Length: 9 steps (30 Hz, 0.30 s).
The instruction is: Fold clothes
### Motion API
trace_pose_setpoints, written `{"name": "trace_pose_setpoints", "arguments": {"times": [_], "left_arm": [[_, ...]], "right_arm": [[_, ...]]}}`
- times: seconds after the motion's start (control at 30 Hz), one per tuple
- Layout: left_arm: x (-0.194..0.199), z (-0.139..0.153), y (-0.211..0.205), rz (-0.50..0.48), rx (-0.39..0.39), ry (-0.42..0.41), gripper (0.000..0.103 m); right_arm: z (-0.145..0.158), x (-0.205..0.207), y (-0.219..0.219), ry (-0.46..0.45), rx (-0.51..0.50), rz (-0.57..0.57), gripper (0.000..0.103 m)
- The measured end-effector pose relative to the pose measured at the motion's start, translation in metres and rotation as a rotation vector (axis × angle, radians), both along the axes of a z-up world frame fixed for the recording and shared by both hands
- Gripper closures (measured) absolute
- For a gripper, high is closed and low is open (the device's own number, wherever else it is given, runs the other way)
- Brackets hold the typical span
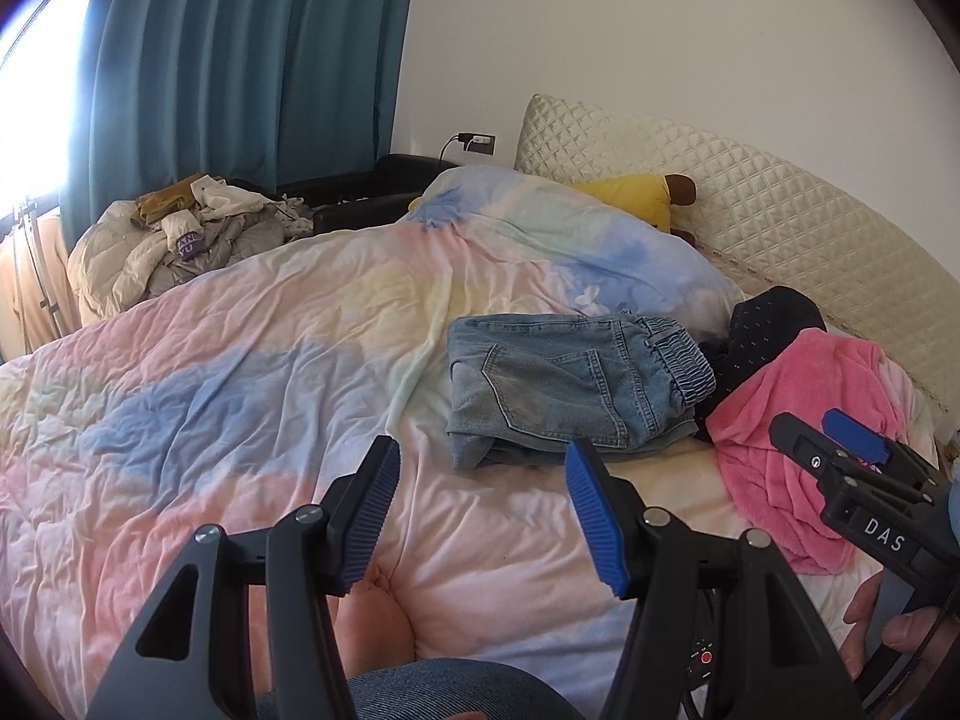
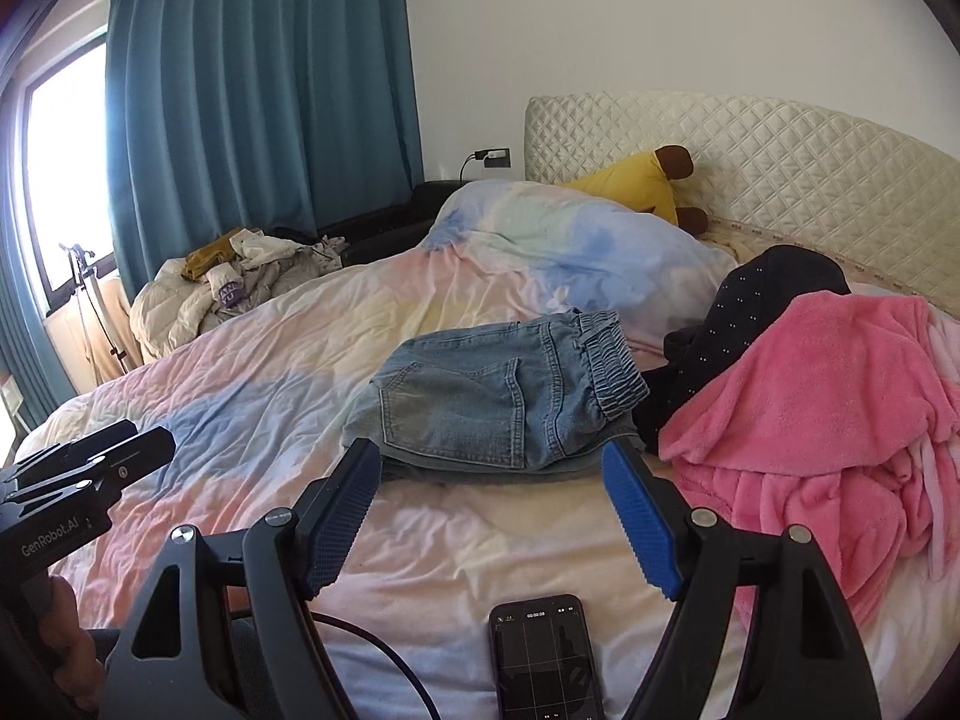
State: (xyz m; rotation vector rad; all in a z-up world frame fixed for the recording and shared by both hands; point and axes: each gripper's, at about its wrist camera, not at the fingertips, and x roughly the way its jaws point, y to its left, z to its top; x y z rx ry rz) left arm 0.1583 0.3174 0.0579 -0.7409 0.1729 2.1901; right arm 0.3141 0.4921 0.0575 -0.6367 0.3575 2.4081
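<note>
jeans (image 2: 498, 402) folded on quilt (image 2: 240, 372), beside pink garment (image 2: 810, 396).

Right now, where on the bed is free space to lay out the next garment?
Free: the wide duvet stretch left of the folded jeans, toward the window. Crowded: right of them, where the pink garment and dark dotted garment pile up.

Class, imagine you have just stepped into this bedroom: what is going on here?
A person sits at a bed with a two-finger gripper in each hand, sorting laundry. The left gripper and right gripper are both open and hold nothing, hovering over the pastel duvet. A pair of jeans already lies folded in front of them. Beside it, a pink fleece garment and a dark dotted garment lie in a heap, not yet folded. A phone rests near the right gripper.
</note>
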Motion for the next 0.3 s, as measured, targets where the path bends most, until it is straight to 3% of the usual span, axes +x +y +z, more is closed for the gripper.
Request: {"name": "trace_pose_setpoints", "arguments": {"times": [0.3], "left_arm": [[-0.0011, -0.0006, 0.0005, 0.002, 0.004, -0.002, 0.044]], "right_arm": [[0.0009, -0.0028, -0.0005, -0.005, 0.015, 0.002, 0.025]]}}
